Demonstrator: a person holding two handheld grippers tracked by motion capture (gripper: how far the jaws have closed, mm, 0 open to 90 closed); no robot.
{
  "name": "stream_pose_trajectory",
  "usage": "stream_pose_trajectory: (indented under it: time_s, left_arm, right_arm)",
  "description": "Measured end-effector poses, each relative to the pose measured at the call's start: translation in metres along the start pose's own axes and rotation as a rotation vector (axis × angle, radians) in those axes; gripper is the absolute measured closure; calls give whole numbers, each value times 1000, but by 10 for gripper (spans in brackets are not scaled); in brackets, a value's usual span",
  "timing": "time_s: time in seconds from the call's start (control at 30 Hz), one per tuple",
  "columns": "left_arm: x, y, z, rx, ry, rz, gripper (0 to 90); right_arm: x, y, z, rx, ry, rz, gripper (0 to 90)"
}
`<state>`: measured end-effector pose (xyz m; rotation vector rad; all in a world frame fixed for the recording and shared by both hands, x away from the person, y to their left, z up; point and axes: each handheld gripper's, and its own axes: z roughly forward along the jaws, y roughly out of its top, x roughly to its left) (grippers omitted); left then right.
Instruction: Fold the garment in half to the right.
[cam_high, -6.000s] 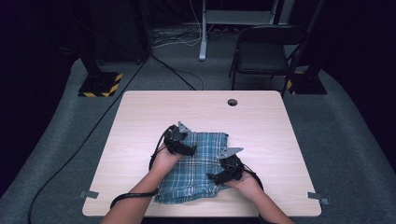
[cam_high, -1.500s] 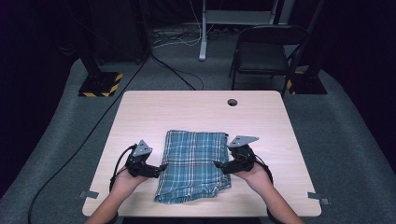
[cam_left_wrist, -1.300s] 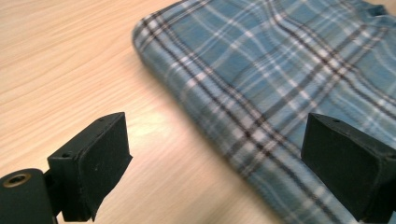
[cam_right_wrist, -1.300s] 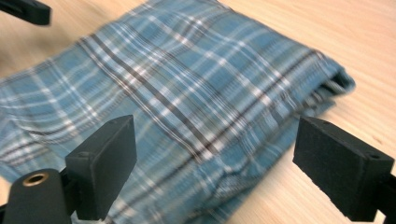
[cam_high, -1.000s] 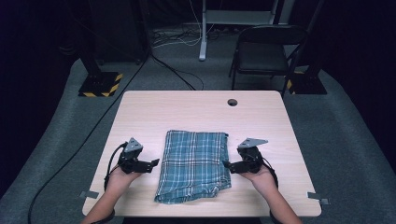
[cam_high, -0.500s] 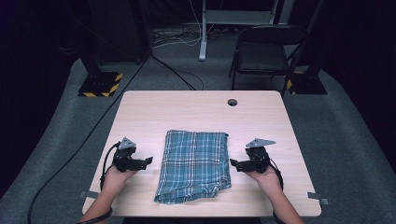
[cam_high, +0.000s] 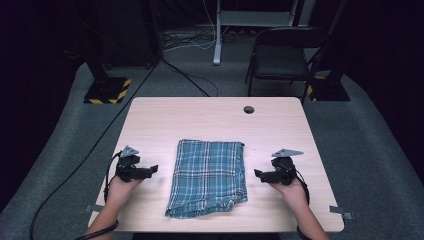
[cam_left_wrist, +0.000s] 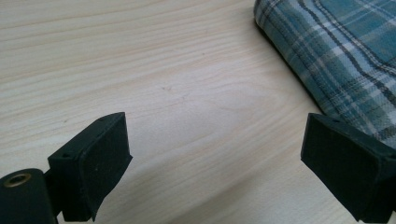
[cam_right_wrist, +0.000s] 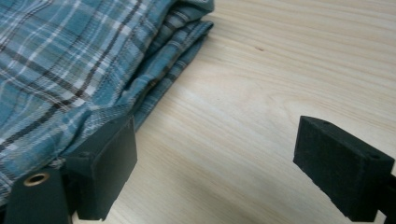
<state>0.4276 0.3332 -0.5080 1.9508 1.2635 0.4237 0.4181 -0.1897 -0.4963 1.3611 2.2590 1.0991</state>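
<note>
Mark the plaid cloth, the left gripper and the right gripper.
plaid cloth (cam_high: 209, 176), high view, middle of the folded top layer.
left gripper (cam_high: 154, 169), high view, between its open jaw tips.
right gripper (cam_high: 257, 174), high view, between its open jaw tips.

A: How is the high view sitting?
B: It is looking forward and down on the whole table (cam_high: 280, 120) from above.
A: And the 2 gripper views?
B: Each is looking closely along its own jaws, sharing the folded plaid cloth (cam_high: 209, 176) with the high view.
</note>
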Motion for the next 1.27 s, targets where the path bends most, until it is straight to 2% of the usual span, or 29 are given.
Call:
stream_pose_trajectory:
  time_s: [0.93, 1.27]
  left_arm:
    - [28, -1, -5, -24, 40, -99, 76]
    - [39, -5, -10, -27, 90, -151, 75]
  right_arm:
    - [-34, -14, -20, -32, -74, 121, 122]
    - [-36, -14, -21, -40, -75, 130, 122]
